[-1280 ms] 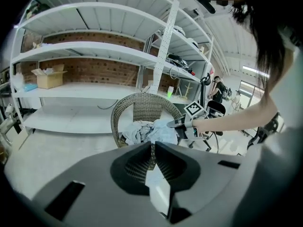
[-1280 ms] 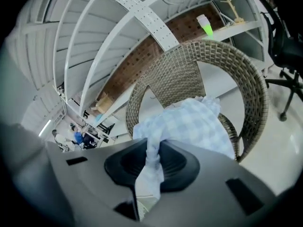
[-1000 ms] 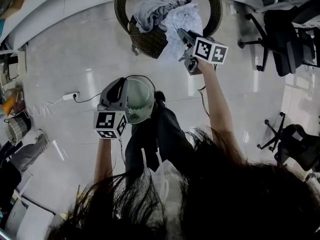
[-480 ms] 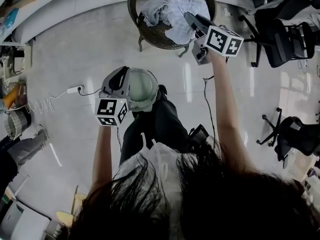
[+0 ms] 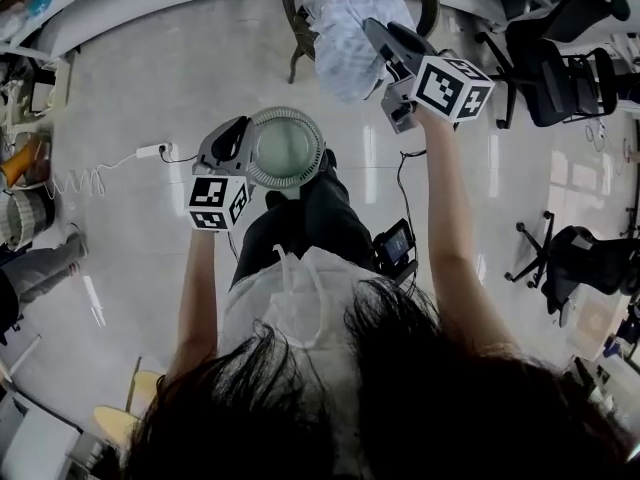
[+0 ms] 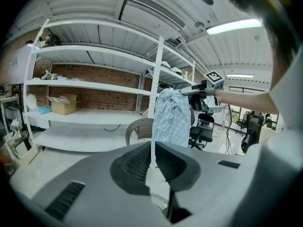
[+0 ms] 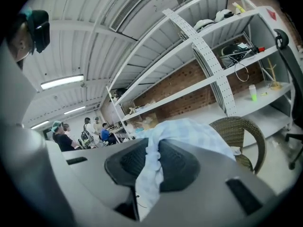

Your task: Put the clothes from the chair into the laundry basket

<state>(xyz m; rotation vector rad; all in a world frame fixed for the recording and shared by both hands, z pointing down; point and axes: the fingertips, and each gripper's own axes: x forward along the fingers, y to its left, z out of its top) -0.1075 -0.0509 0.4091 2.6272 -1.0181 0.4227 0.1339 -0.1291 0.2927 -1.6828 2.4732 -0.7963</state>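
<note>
Head view: my right gripper (image 5: pixel 378 36) clamps the pale checked garment (image 5: pixel 345 43), held above the wicker chair (image 5: pixel 296 13). My left gripper (image 5: pixel 238 140) pinches the laundry basket (image 5: pixel 287 148) by its rim, apart from the cloth.

Left gripper view: jaws nearly together on the thin rim, garment (image 6: pixel 171 117) hanging ahead.

Right gripper view: fabric (image 7: pixel 189 131) bunched between closed jaws.

Best, I think: bring the basket mouth under the hem and let go only once the bulk hangs inside.

head view steeply down; gripper views level, share chair (image 7: pixel 236 129)
</note>
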